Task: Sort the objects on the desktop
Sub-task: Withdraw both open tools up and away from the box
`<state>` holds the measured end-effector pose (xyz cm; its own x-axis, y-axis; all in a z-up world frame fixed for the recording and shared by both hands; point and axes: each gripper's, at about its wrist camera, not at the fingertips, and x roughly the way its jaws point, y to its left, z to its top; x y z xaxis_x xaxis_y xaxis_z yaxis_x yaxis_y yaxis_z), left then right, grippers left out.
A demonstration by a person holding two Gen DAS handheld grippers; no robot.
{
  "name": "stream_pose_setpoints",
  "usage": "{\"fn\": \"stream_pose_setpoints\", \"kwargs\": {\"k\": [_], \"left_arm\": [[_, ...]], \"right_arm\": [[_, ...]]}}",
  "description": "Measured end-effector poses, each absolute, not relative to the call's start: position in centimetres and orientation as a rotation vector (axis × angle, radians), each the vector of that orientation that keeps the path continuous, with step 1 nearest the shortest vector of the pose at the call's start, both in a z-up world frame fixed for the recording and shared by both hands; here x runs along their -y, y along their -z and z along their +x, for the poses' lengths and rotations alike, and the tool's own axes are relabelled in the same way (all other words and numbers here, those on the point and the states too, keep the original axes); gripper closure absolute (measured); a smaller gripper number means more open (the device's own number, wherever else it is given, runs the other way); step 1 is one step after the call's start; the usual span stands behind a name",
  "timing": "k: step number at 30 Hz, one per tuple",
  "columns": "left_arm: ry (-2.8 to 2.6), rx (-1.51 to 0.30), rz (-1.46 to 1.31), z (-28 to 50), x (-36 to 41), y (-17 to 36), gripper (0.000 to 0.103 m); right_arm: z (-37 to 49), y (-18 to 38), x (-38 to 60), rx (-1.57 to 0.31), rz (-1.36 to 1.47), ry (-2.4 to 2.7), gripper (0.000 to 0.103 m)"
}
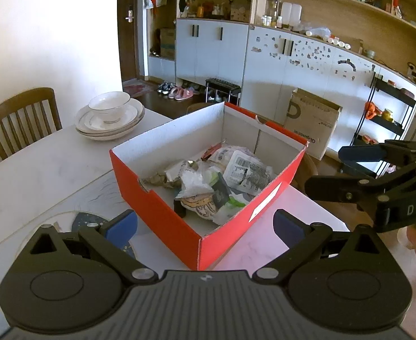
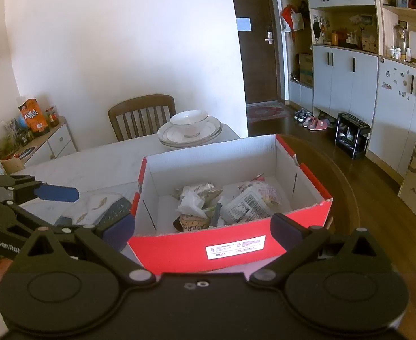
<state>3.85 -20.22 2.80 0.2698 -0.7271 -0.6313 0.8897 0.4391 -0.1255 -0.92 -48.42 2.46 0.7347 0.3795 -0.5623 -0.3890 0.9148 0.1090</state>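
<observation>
A red shoe box (image 1: 162,212) (image 2: 179,246) with a white inside stands on the white table (image 1: 38,170). It holds a barcode packet (image 1: 247,172) (image 2: 244,206), crumpled white tissue (image 1: 193,181) (image 2: 191,202) and a cartoon-printed wrapper (image 1: 199,205) (image 2: 192,222). My left gripper (image 1: 205,225) hovers open at the box's near corner, nothing between its blue pads. My right gripper (image 2: 203,226) hangs open before the labelled long side, also empty. In the left wrist view the right gripper (image 1: 326,170) shows open beside the box's right end.
Stacked white plates with a bowl (image 1: 108,119) (image 2: 189,130) sit at the table's far end, by a wooden chair (image 1: 21,119) (image 2: 142,113). A dark dotted round mat (image 1: 87,221) (image 2: 114,209) lies left of the box. A cardboard box (image 1: 312,121) stands on the floor by the cabinets.
</observation>
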Motion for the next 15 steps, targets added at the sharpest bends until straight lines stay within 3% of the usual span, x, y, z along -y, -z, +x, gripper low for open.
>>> {"fn": "stream_pose_setpoints", "kwargs": {"k": [15], "left_arm": [[1.089,-0.681,0.297,4.19,20.23,-2.59,0.0]], "right_arm": [[-0.56,-2.43,48.44,-0.625,-0.001,-0.407,0.001]]}}
